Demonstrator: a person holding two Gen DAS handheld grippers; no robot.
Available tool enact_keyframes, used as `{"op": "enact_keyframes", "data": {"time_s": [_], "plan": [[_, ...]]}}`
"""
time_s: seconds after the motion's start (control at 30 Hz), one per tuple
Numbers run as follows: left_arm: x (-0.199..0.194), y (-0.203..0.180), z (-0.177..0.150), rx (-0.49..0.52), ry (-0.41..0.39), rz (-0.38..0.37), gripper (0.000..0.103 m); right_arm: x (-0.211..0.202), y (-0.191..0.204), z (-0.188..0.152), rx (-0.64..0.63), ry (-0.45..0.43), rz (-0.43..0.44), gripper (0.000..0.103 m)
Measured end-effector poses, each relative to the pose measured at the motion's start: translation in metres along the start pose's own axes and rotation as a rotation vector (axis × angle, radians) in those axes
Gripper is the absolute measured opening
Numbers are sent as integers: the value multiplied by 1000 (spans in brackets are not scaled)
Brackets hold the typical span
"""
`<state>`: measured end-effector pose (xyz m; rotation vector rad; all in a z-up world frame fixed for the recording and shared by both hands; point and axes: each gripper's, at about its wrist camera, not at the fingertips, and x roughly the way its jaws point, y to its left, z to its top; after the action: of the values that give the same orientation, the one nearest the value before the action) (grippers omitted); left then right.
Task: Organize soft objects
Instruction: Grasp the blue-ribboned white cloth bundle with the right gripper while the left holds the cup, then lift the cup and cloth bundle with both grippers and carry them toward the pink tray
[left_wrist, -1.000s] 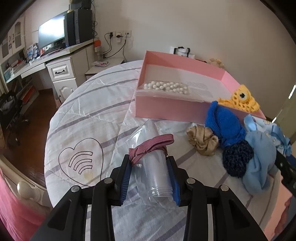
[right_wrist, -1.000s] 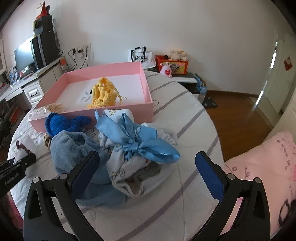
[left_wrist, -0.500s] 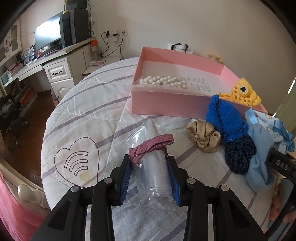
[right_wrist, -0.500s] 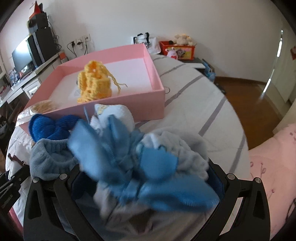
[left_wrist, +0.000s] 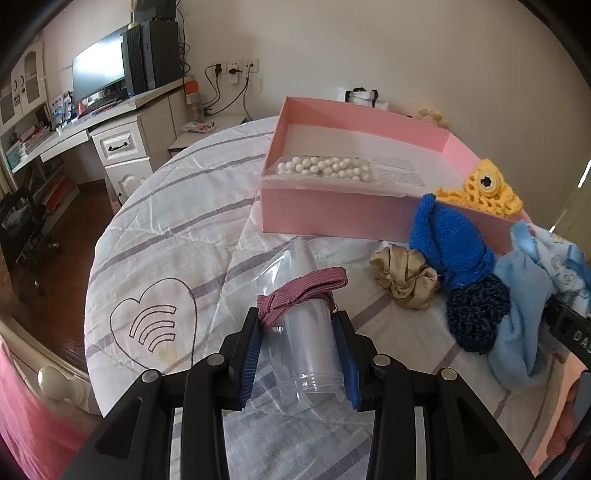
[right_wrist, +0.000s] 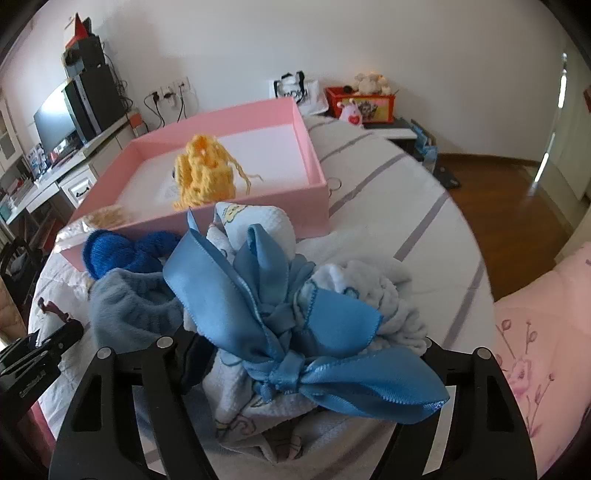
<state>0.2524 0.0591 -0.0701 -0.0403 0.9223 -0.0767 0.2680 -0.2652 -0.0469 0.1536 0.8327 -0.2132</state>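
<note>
My left gripper (left_wrist: 300, 356) is shut on a clear plastic cup in a bag (left_wrist: 306, 343) with a maroon hair band (left_wrist: 301, 293) across it, low over the table. My right gripper (right_wrist: 306, 373) has its jaws around a white towel bundle tied with a blue satin bow (right_wrist: 291, 317), its fingertips hidden by the cloth. The pink box (right_wrist: 314, 177) holds a yellow crochet toy (right_wrist: 203, 173) and a bag of white beads (left_wrist: 325, 168). A blue knit piece (left_wrist: 447, 240), a beige scrunchie (left_wrist: 402, 280), a dark blue scrunchie (left_wrist: 476, 317) and a light blue fleece (left_wrist: 517, 314) lie before the box.
The round table has a white quilted cover (left_wrist: 166, 240) with grey stripes. A desk with a monitor (left_wrist: 99, 77) stands to the left by the wall. A pink bed (right_wrist: 546, 332) is on the right. Wooden floor (right_wrist: 498, 195) lies beyond the table.
My right gripper moved forward onto the bow-tied bundle and closed in around it. My left gripper kept its hold on the cup and barely moved.
</note>
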Motion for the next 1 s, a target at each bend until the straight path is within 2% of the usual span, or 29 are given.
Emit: {"op": "enact_keyframes", "data": {"time_s": [0.17, 0.3, 0.8, 1.0], "plan": [[-8, -1, 0, -2, -5, -6, 35, -21, 0, 3, -8, -52, -9, 73], [-25, -6, 0, 6, -41, -6, 35, -40, 3, 4, -16, -92, -4, 73], [-122, -15, -13, 39, -215, -42, 35, -127, 19, -3, -62, -288, 53, 73], [-172, -20, -26, 65, -319, -49, 35, -161, 22, -6, -67, -380, 71, 73]]}}
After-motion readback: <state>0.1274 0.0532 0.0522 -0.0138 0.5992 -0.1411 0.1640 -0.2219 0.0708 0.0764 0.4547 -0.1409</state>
